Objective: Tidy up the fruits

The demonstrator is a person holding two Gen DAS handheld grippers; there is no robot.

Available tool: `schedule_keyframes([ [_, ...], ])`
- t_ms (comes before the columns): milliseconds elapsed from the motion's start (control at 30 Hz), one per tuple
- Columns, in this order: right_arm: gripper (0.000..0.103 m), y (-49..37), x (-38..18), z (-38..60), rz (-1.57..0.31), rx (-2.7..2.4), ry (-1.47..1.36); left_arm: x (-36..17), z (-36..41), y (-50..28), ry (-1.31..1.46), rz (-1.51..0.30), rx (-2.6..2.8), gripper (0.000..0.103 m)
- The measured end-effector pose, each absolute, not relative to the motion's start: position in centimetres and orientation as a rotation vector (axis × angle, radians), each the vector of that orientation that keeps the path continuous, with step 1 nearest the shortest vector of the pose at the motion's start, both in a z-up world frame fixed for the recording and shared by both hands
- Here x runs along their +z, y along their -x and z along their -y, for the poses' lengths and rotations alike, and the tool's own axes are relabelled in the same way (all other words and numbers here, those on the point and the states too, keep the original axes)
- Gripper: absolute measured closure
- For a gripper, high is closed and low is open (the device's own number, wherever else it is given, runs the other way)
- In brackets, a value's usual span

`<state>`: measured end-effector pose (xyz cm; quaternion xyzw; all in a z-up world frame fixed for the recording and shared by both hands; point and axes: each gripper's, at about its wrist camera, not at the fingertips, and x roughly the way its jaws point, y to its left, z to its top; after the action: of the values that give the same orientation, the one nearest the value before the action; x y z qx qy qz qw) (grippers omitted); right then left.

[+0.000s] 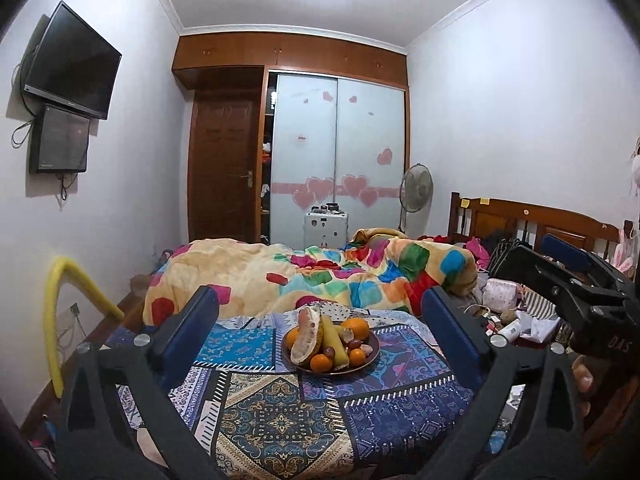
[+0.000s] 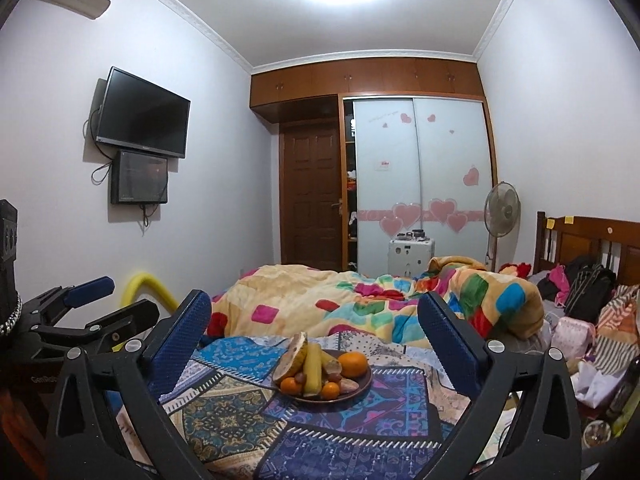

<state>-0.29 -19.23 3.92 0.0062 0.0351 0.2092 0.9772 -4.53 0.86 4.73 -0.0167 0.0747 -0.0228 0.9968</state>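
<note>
A dark round plate (image 1: 370, 356) of fruit rests on the patterned blue cloth (image 1: 272, 412) on the bed. It holds a pomelo wedge (image 1: 306, 336), a banana (image 1: 334, 340), a large orange (image 1: 356, 328), small oranges (image 1: 321, 363) and dark round fruits. The plate also shows in the right wrist view (image 2: 366, 382). My left gripper (image 1: 320, 312) is open and empty, its jaws wide apart with the plate between them, further off. My right gripper (image 2: 314, 320) is open and empty, likewise short of the plate. It also shows at the right of the left wrist view (image 1: 560, 276).
A crumpled colourful quilt (image 1: 320, 276) lies just behind the plate. Clutter of bags and clothes (image 2: 592, 320) fills the right side by the wooden headboard (image 2: 580, 240). A yellow foam-covered rail (image 1: 60, 308) stands at the left bed edge. A wardrobe, door and fan stand beyond.
</note>
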Motion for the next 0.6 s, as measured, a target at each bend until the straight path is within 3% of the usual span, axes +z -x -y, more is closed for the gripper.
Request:
schedule_keyframes([
  [600,0.000,0.19,3.25,19.37,-0.099,0.431,-0.021,4.05,-0.50,4.36,0.023,-0.163,-0.048,0.000],
])
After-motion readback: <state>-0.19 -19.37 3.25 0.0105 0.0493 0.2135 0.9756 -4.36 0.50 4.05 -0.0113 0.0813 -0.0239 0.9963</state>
